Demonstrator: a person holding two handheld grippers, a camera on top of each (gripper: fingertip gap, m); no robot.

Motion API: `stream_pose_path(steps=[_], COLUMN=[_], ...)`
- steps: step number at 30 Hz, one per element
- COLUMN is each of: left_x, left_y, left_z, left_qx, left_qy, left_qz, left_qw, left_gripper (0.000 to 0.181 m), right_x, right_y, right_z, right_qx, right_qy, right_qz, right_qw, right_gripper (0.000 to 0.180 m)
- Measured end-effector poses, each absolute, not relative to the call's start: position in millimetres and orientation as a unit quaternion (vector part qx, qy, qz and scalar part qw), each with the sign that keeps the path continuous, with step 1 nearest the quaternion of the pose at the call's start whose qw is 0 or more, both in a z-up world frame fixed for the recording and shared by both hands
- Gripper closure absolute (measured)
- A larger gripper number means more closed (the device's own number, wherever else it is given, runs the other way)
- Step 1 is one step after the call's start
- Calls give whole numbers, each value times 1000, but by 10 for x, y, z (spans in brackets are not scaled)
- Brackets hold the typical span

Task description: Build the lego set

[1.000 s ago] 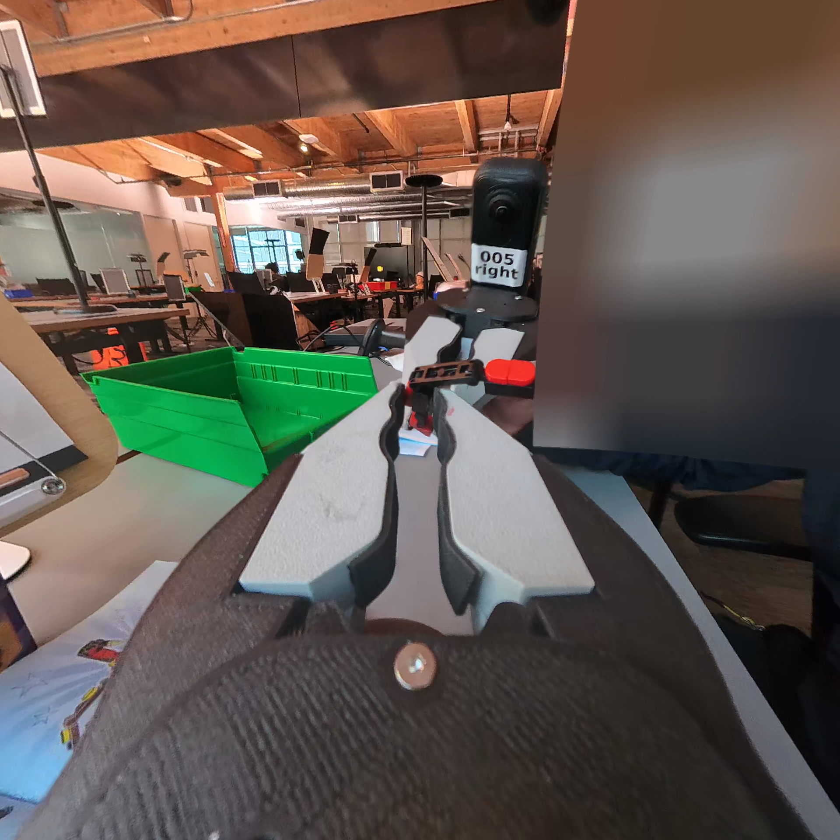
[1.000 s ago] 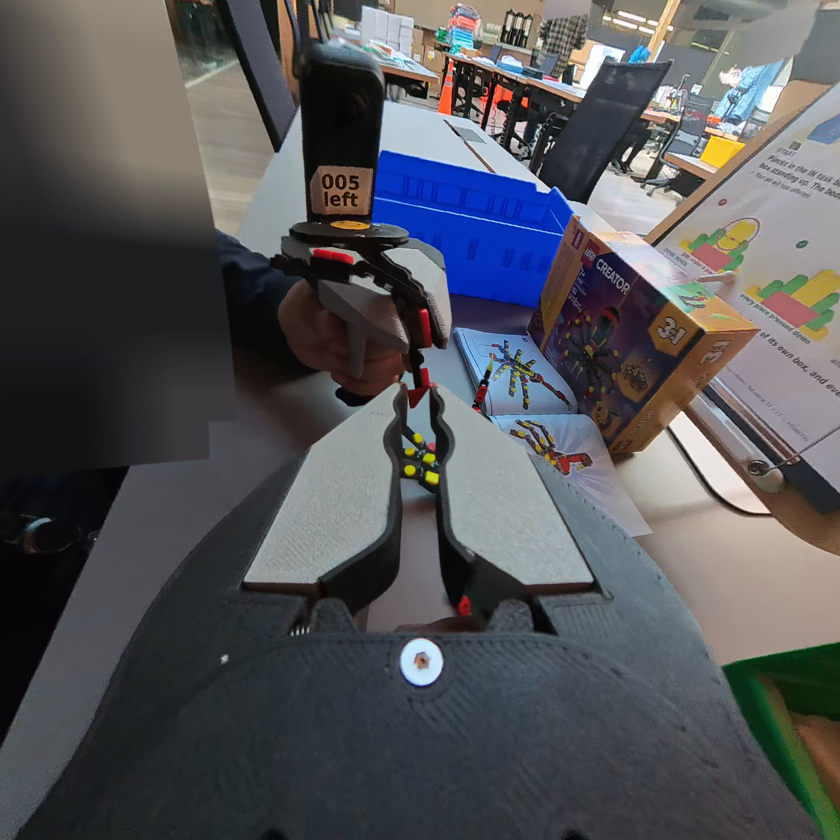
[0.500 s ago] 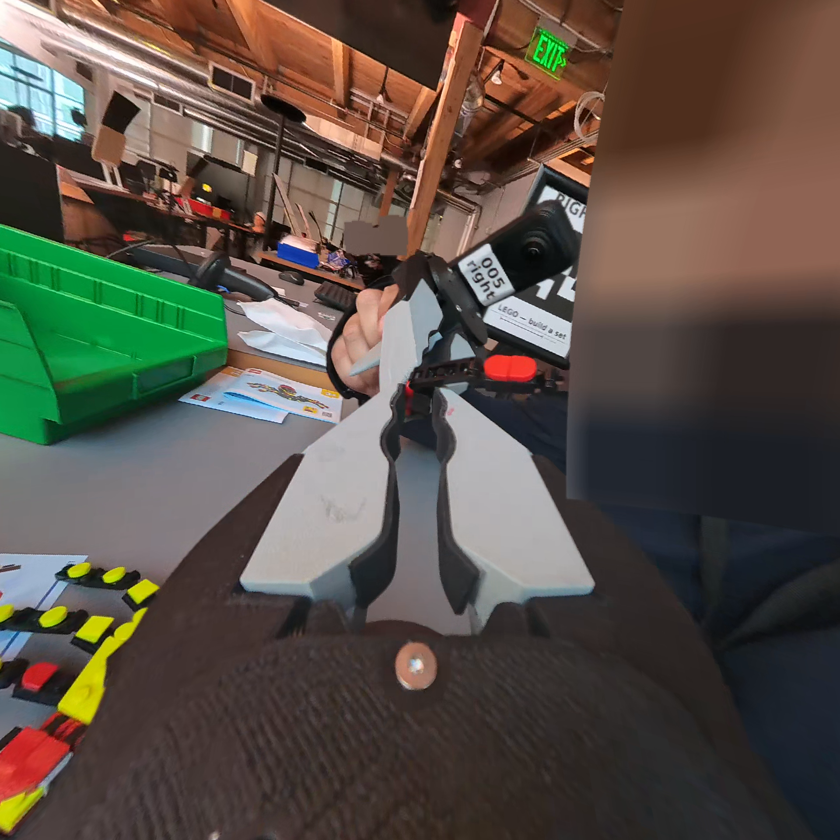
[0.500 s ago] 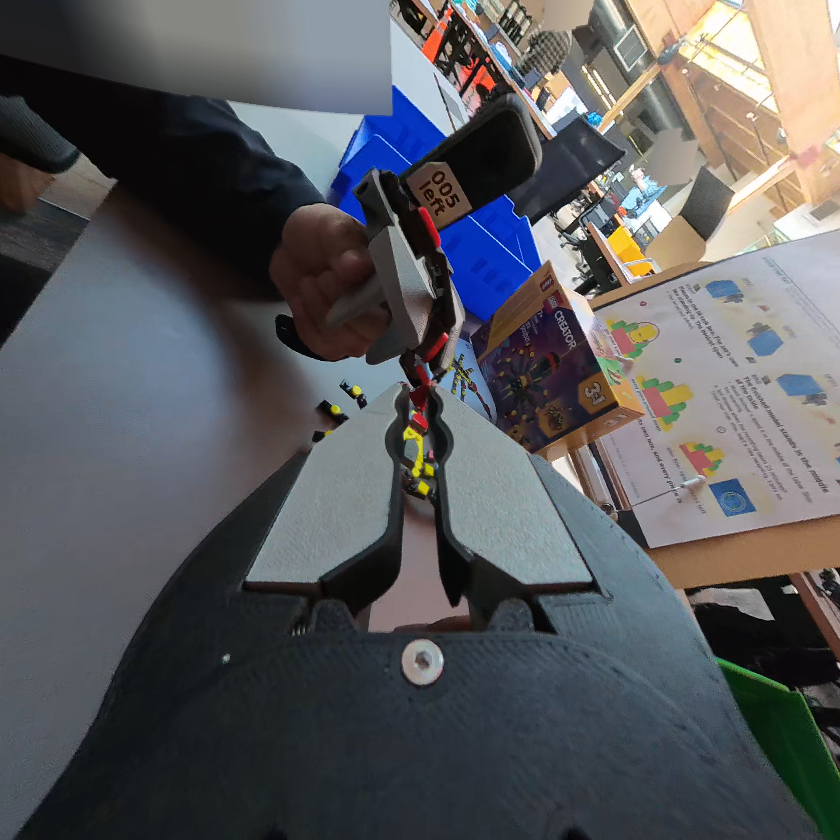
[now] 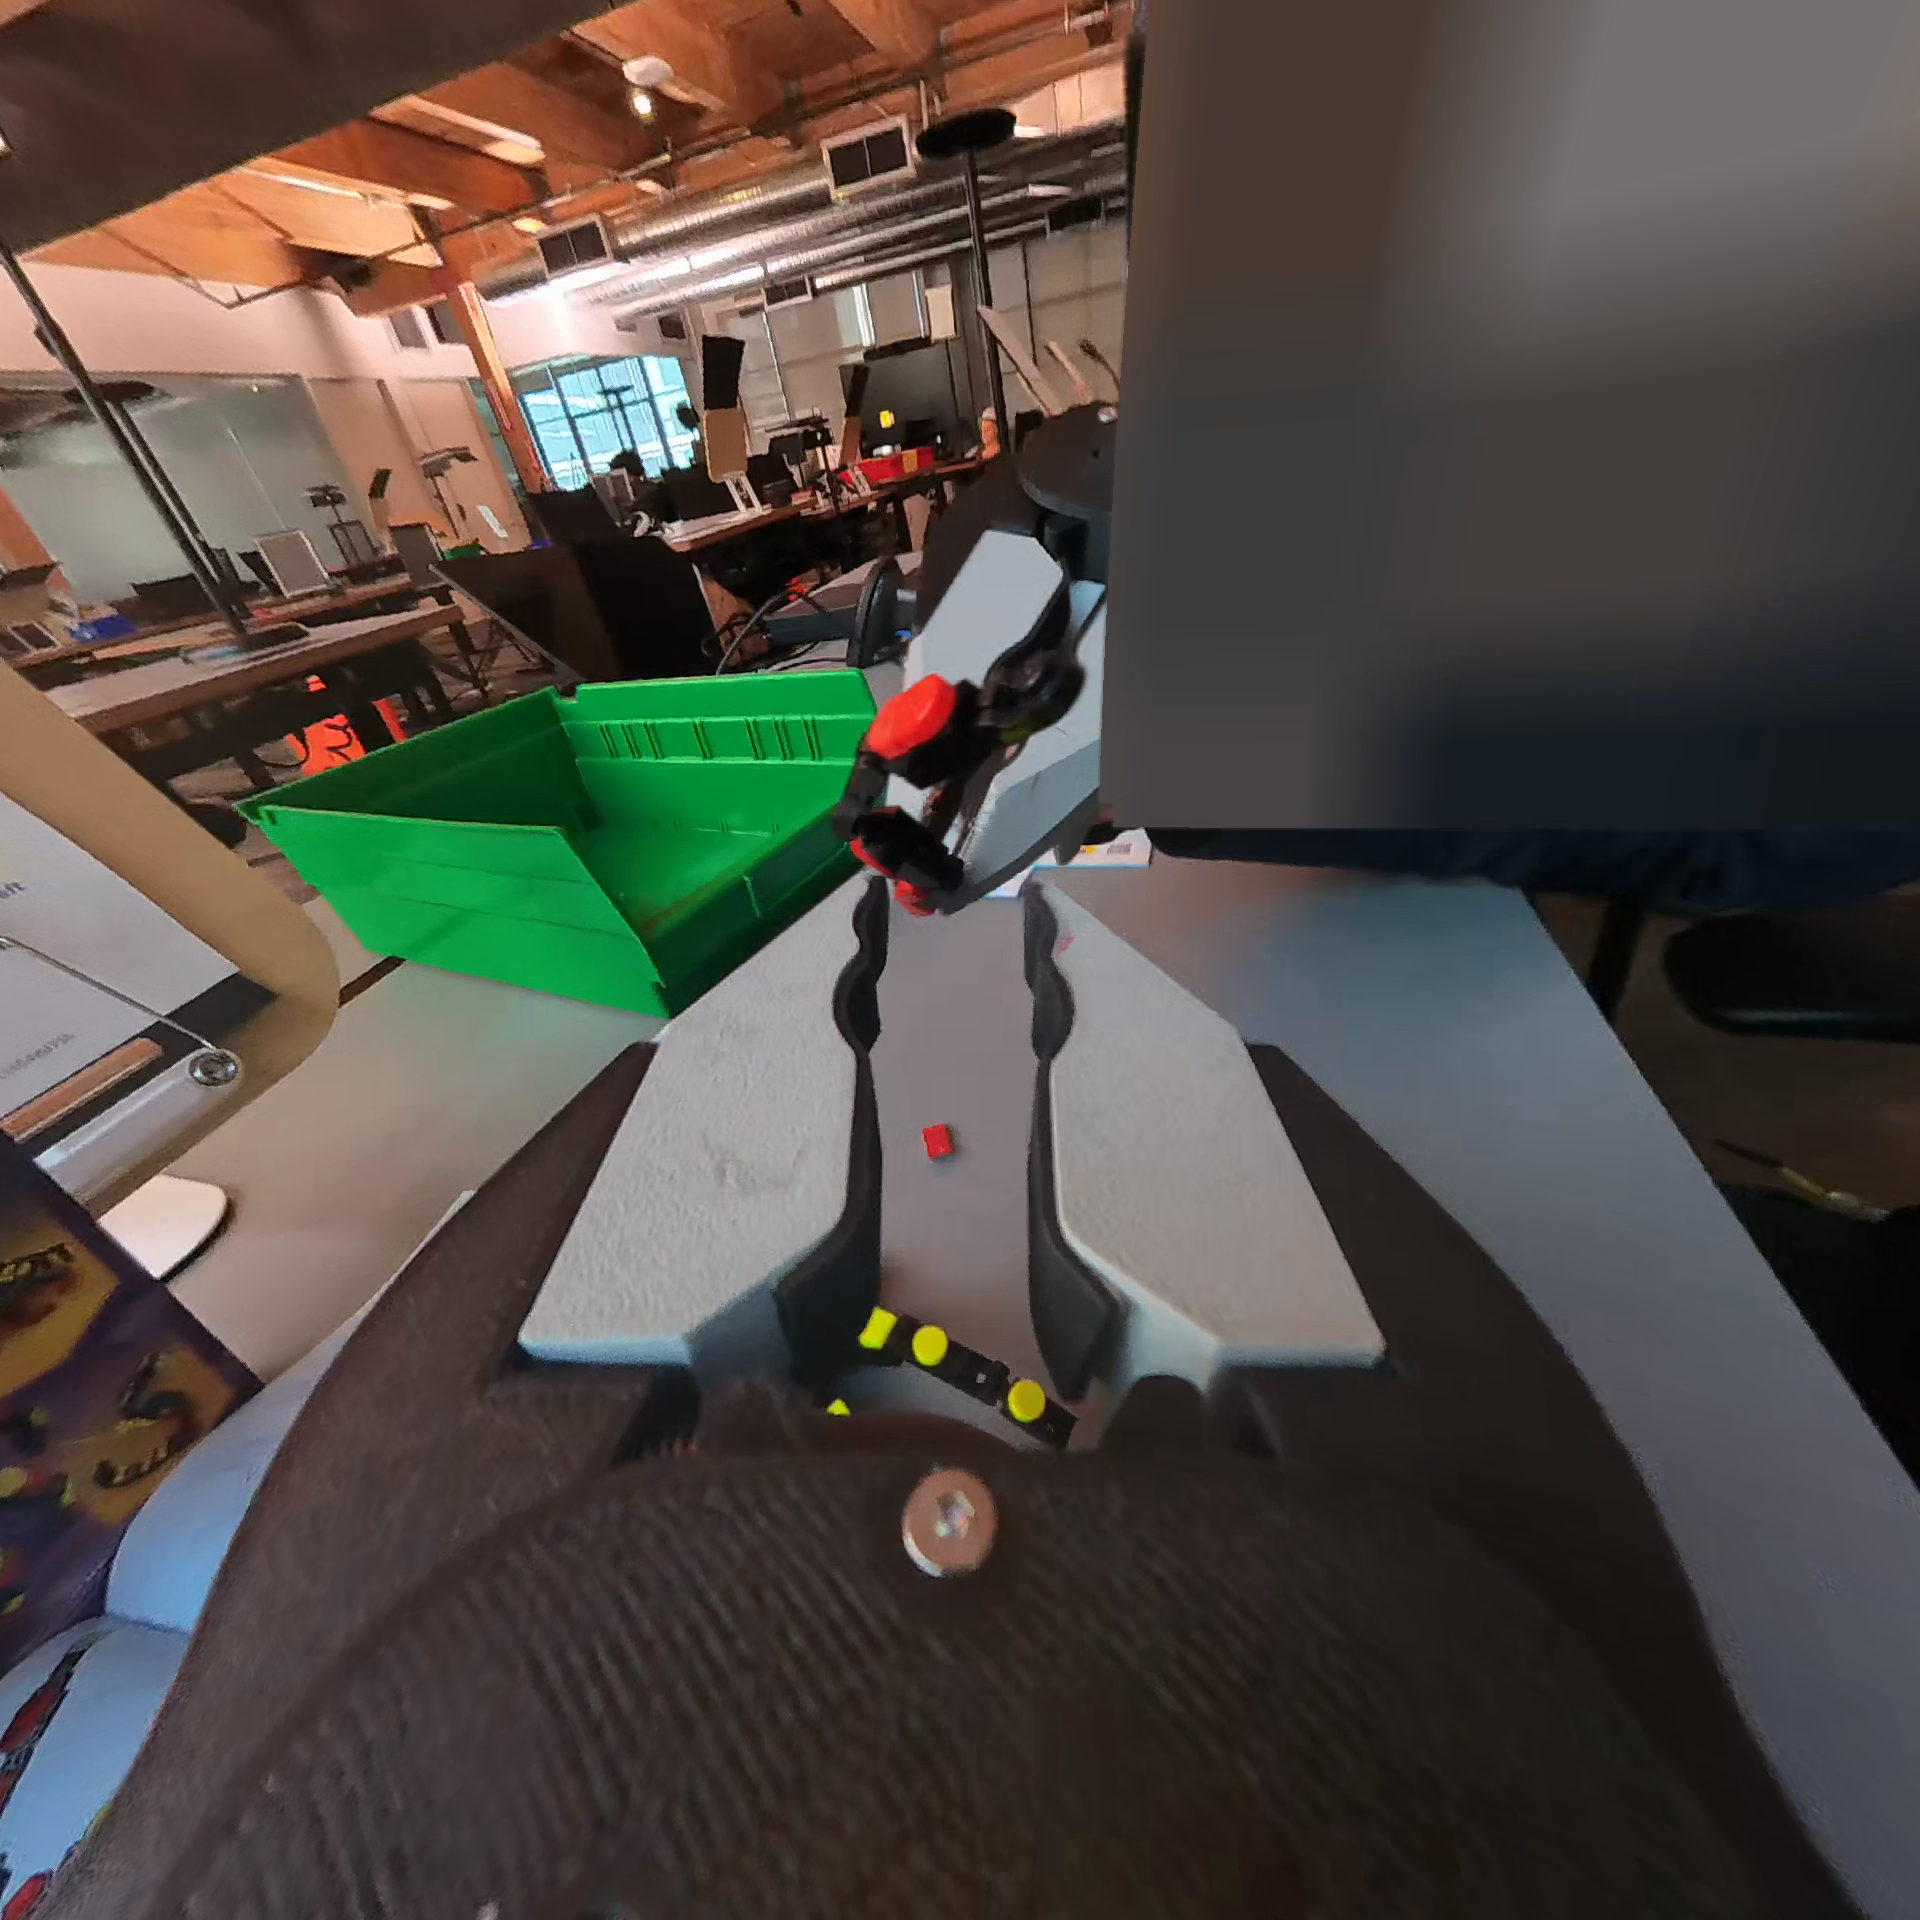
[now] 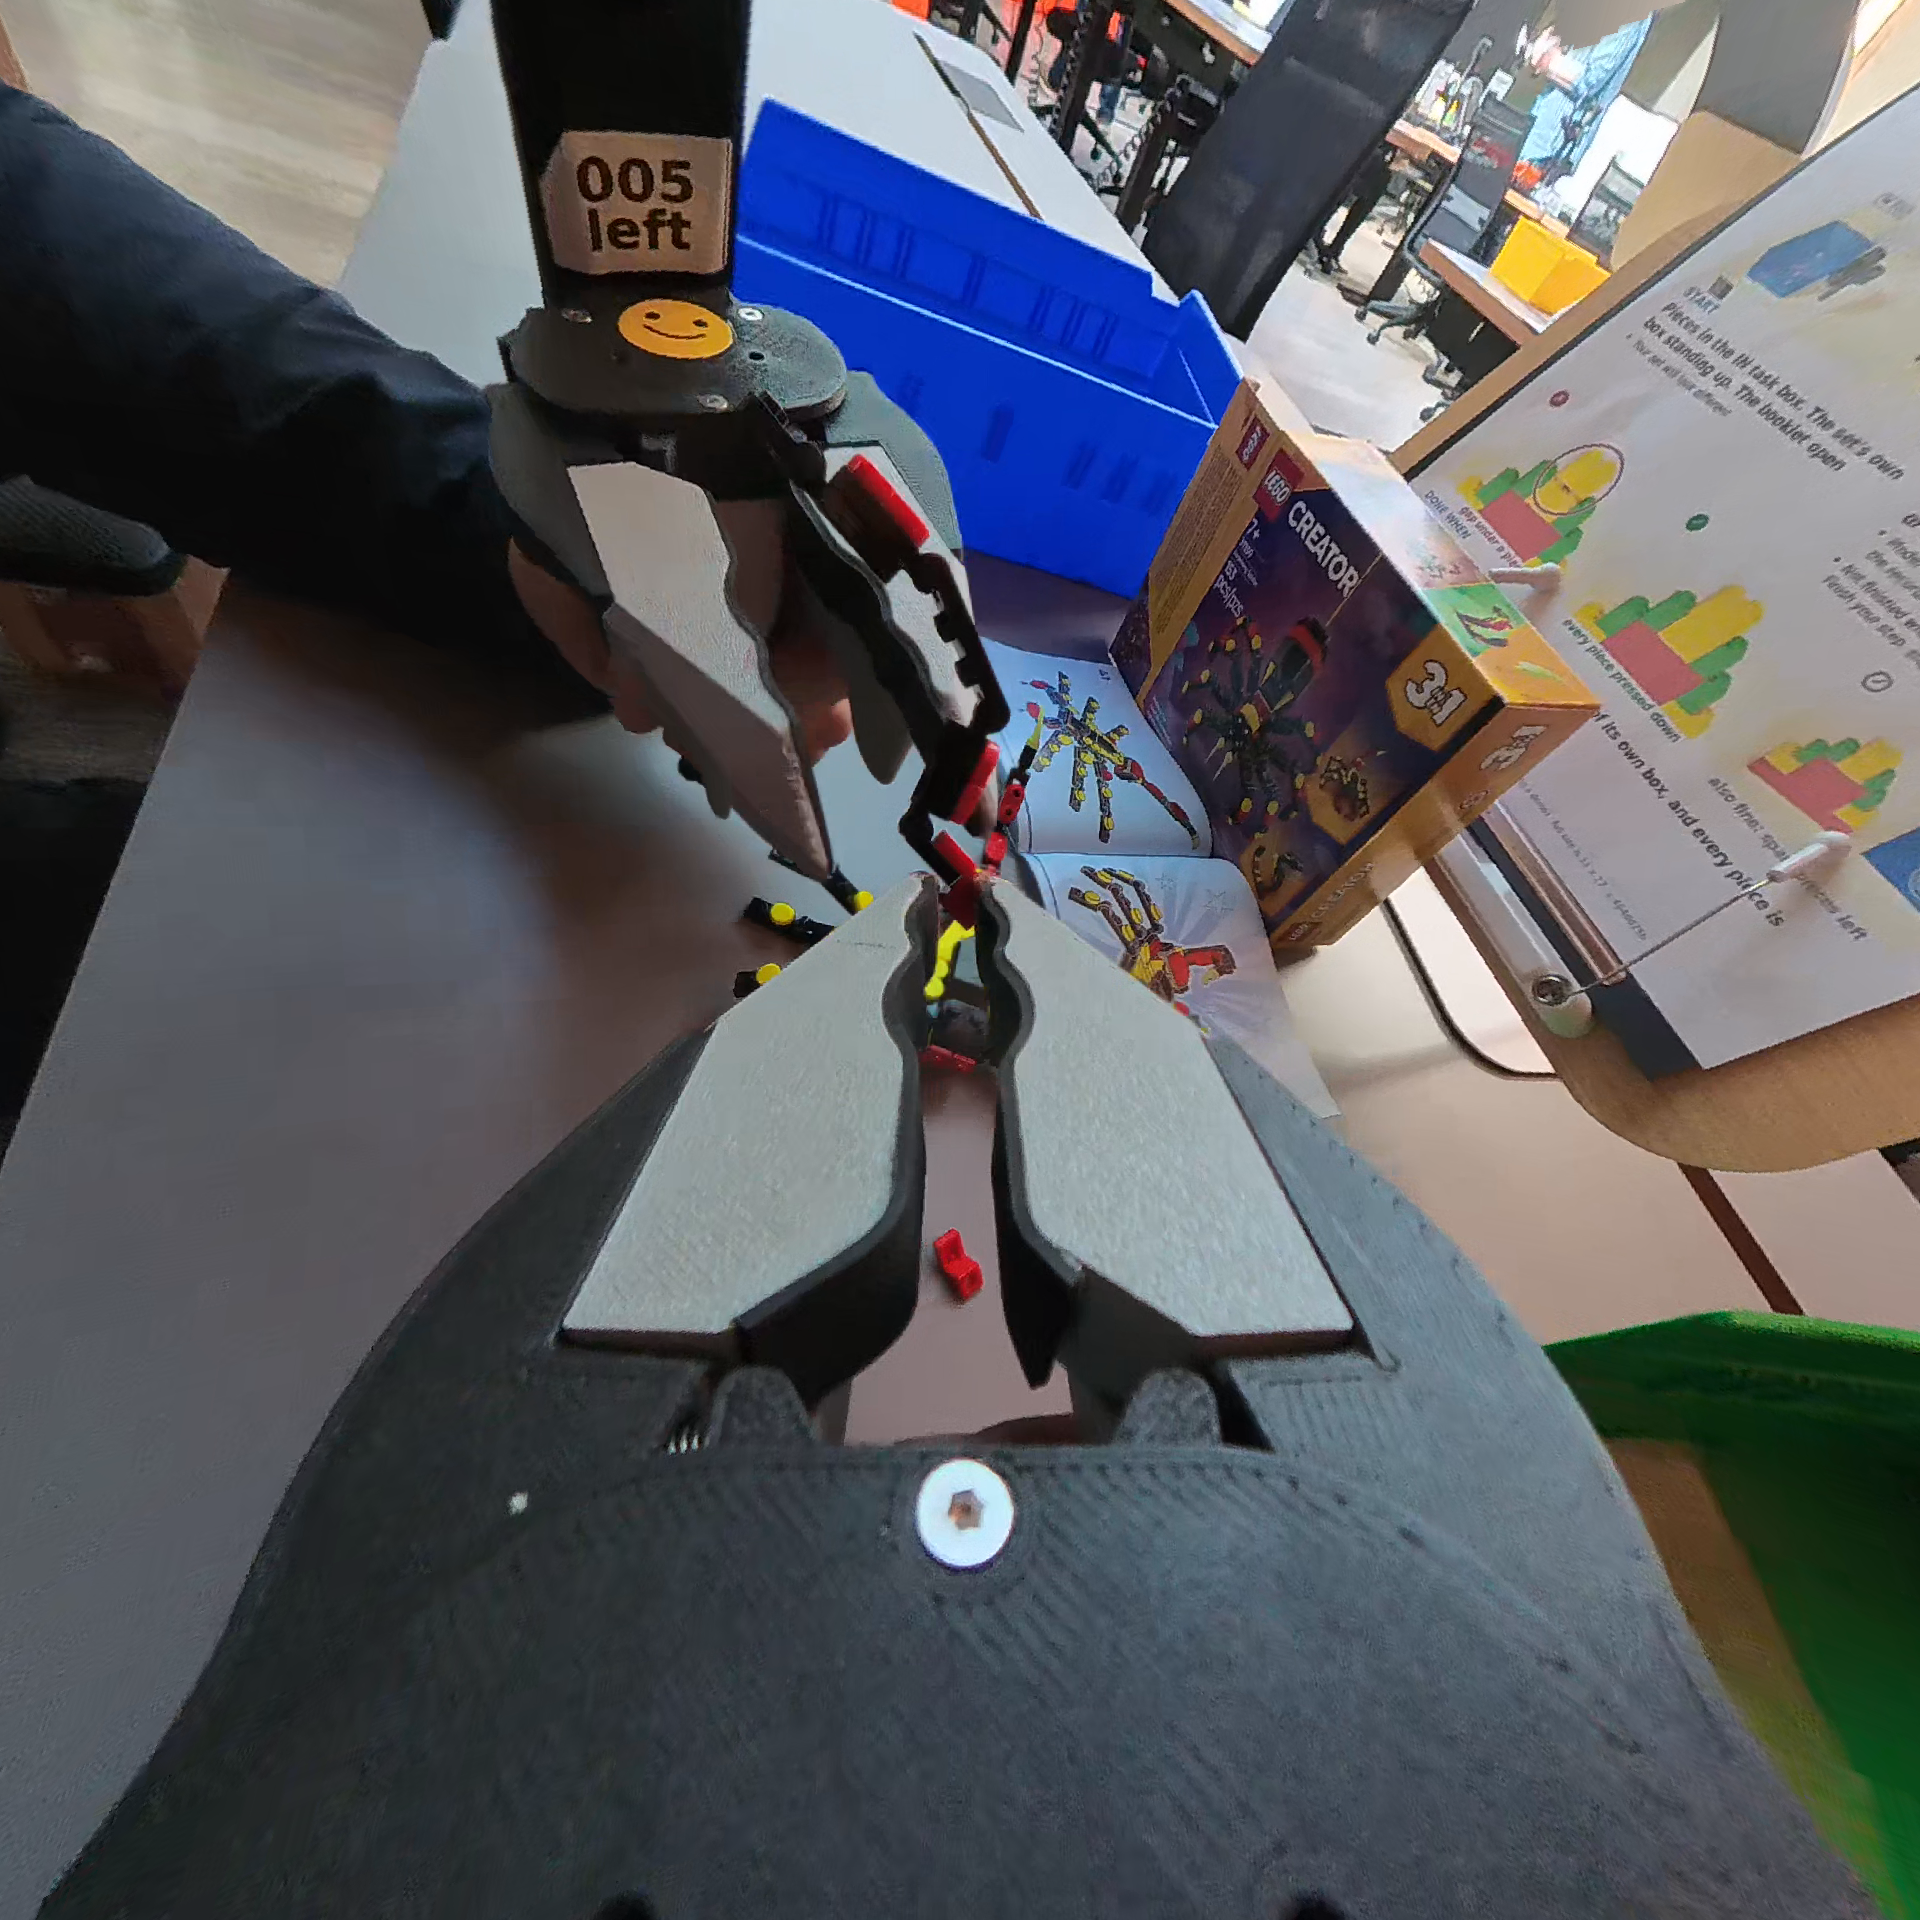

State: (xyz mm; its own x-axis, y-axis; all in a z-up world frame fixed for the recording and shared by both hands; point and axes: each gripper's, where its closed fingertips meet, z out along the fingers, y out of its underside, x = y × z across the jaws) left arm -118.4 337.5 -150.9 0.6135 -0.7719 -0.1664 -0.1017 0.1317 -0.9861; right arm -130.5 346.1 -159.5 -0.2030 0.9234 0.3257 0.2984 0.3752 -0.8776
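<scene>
One red piece (image 5: 938, 1141) lay on the worktop (image 5: 1299, 997) under the spread left hand-held gripper (image 5: 951, 914); the right hand-held gripper (image 6: 951, 899), pinching the model (image 6: 951, 790), risked shedding more

Printed label on camera (image 6: 634, 203), lettering on box (image 6: 1340, 675), possibly instructions on board (image 6: 1704, 582)

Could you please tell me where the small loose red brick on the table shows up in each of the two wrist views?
Left wrist view: the small red brick lies on the grey table, seen between the open left gripper fingers.
Right wrist view: it lies low between the right gripper fingers, near their base.
Shared landmark: the green bin.
</scene>
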Motion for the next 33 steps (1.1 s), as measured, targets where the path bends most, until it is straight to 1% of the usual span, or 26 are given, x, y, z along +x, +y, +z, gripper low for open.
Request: stream_pose_path(steps=[2,5,14,17,21,24,29,33], left_x=[-1169,-1188,-1173,-1160,-1153,-1140,-1157,-1190], left_y=[3390,3412,3382,3352,3332,3307,3361,3403], left_z=[-1523,-1521,-1476,-1439,-1434,-1410,-1444,-1438], left_qx=[-611,-612,-598,-580,-561,-553,-568,-576], left_qy=[359,355,356,370,401,405,394,382], left_qz=[-243,-235,-246,-217,-135,-127,-121,-104], left_qw=[663,666,675,693,712,717,712,715], left_gripper=[158,168,168,168,168,168,168,168], right_x=[-1314,-1321,-1310,-1295,-1277,-1260,-1254,-1261], right_y=[3445,3424,3357,3309,3265,3235,3282,3321], right_z=[-1631,-1661,-1643,-1622,-1625,-1605,-1634,-1628], right_qx=[-444,-453,-483,-493,-502,-493,-496,-510], right_qy=[-697,-697,-670,-652,-630,-629,-638,-623], right_qz=[349,361,442,490,540,554,533,543], right_qw=[441,423,349,303,243,233,250,241], right_gripper=[177,177,177,176,176,176,176,176])
